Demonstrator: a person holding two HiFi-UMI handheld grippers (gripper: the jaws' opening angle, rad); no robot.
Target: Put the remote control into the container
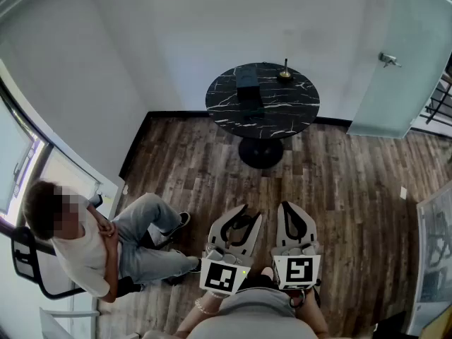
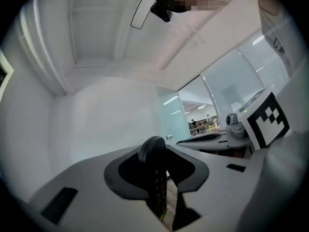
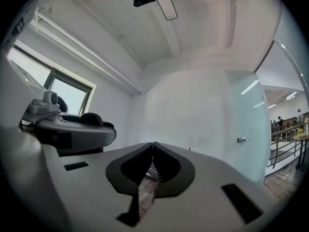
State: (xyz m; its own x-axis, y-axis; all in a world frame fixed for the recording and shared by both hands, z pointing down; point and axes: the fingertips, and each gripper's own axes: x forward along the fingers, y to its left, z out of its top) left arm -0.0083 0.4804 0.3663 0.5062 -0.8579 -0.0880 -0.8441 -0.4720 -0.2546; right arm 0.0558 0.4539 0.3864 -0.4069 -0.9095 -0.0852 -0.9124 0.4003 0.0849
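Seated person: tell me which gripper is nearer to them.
Left. The left gripper, clamped on the remote control, is just right of the feet of the seated person; the right gripper, shut and empty, sits beyond it, farther from them.

left hand-held gripper (image 1: 244, 216): clamped on remote control (image 2: 160, 188) | right hand-held gripper (image 1: 294, 207): jaws together

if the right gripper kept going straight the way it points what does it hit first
Most likely the round black table, across the wood floor from the right gripper. Depth is unclear, so it may only clip the table's right edge.
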